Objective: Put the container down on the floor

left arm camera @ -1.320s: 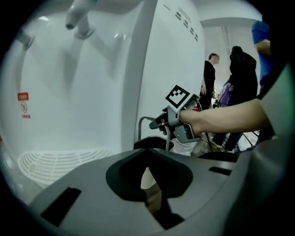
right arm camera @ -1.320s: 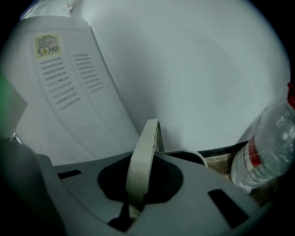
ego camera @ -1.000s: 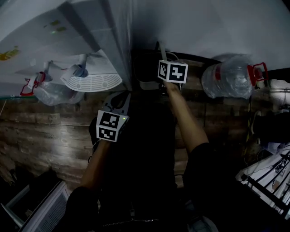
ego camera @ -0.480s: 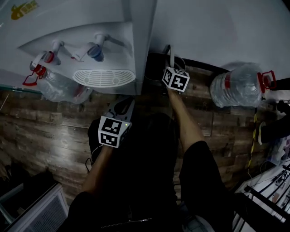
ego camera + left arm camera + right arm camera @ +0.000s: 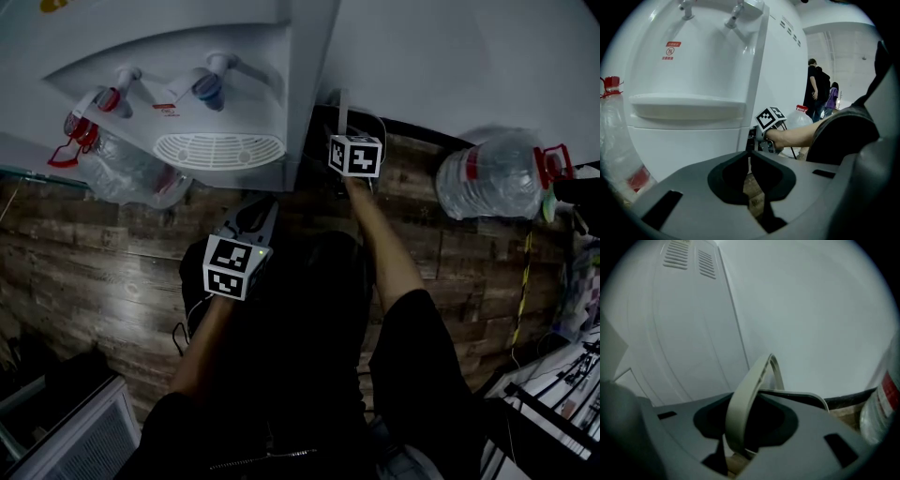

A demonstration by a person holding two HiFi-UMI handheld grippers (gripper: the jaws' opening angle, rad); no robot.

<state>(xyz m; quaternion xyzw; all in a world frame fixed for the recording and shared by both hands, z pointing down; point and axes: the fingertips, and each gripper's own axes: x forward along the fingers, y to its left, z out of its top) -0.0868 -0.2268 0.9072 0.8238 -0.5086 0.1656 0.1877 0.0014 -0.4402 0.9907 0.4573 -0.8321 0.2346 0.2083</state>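
My right gripper point(image 5: 748, 401) is far in the scene, beside the right flank of the white water dispenser point(image 5: 187, 84). Its fingers have just been opening and now stand a little spread. The pale curved handle point(image 5: 740, 413) of the container point(image 5: 314, 141) rises between them, and they no longer pinch it. The container is a dark shape low in the corner between the dispenser and the grey wall point(image 5: 450, 56), just left of this gripper (I cannot tell if its bottom touches the floor).

My left gripper point(image 5: 749, 157) is nearer and more to the left, in front of the dispenser, over the wooden floor point(image 5: 94, 281). Its fingers are pressed together and nothing is between them.

A clear water bottle point(image 5: 492, 173) lies on the floor far to the right. Another bottle with a red cap point(image 5: 122, 173) lies left, against the dispenser.
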